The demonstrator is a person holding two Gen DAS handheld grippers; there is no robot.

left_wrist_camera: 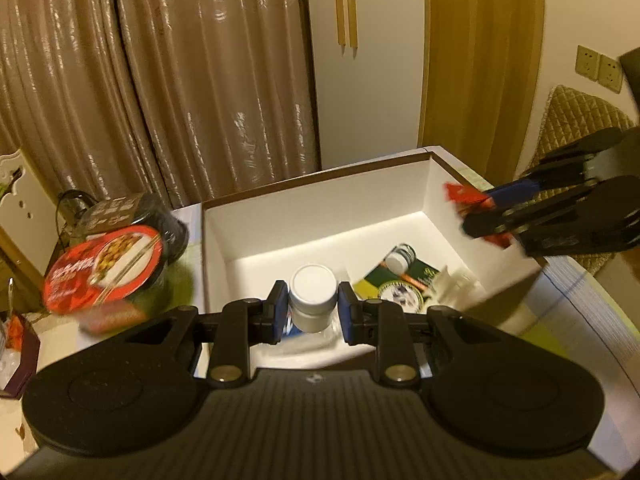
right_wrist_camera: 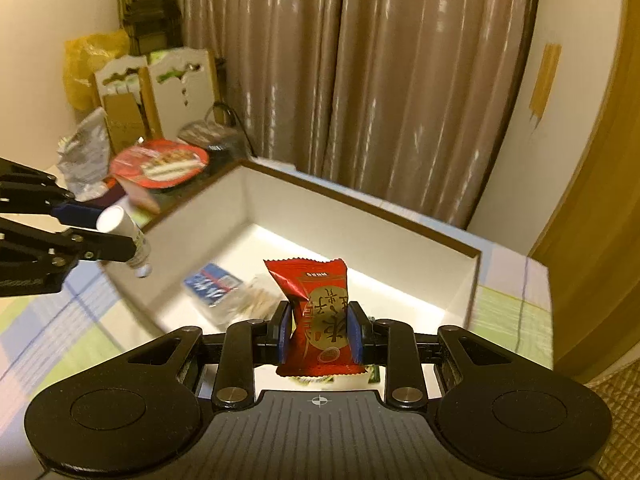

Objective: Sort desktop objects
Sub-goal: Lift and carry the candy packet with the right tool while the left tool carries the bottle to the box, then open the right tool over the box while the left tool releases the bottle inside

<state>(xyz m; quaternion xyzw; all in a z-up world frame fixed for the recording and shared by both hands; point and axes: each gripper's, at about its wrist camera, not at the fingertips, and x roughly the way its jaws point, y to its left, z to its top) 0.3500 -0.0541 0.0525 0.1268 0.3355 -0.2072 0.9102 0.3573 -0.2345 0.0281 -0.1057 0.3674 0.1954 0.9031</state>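
My left gripper (left_wrist_camera: 313,316) is shut on a small white-capped bottle (left_wrist_camera: 313,300), held above the near wall of the white box (left_wrist_camera: 320,200). From the right wrist view the same bottle (right_wrist_camera: 126,236) hangs tilted in the left gripper (right_wrist_camera: 120,236) over the box's left wall. My right gripper (right_wrist_camera: 320,332) is shut on a red snack packet (right_wrist_camera: 316,316) above the white box (right_wrist_camera: 360,216). In the left wrist view that packet (left_wrist_camera: 466,194) sticks out of the right gripper (left_wrist_camera: 480,216) over the box's right wall.
Inside the box lie a small jar (left_wrist_camera: 400,258), a green-and-yellow packet (left_wrist_camera: 404,288), a blue-labelled clear bag (right_wrist_camera: 212,280) and a white wrapper (left_wrist_camera: 452,284). A red-lidded instant noodle bowl (left_wrist_camera: 108,268) and a foil bag (right_wrist_camera: 84,156) sit left of the box on the checked tablecloth (right_wrist_camera: 60,320).
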